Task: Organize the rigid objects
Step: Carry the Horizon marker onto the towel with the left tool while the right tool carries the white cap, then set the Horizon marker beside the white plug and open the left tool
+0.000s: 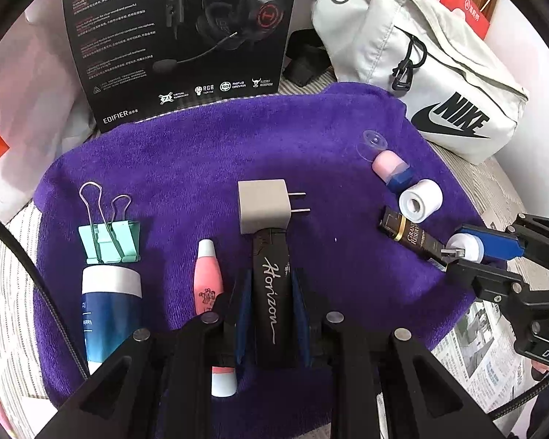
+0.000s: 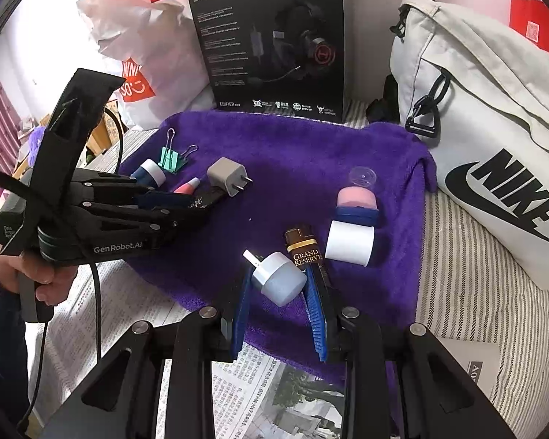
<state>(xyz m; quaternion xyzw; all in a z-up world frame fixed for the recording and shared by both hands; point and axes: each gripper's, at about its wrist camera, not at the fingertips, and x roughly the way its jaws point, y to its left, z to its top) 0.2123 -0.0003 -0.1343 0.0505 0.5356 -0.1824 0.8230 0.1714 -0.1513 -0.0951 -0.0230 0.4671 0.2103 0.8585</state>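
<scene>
Bare purple towel [image 1: 208, 153] beyond charger [image 1: 262, 205]

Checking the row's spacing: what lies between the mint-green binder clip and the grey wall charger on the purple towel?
Only bare purple towel separates the mint-green binder clip from the grey wall charger, seen in the left wrist view.

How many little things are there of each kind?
Lighters: 2 (black Horizon lighter, brown Grand Reserve lighter)
Tubes: 2 (blue-and-white tube, pink tube)
Mint binder clip: 1
Grey wall plug: 1
White USB lamp: 1
Clear suction cup: 1
Pink-and-blue bottle: 1
White cylinder: 1
Total: 10
</scene>
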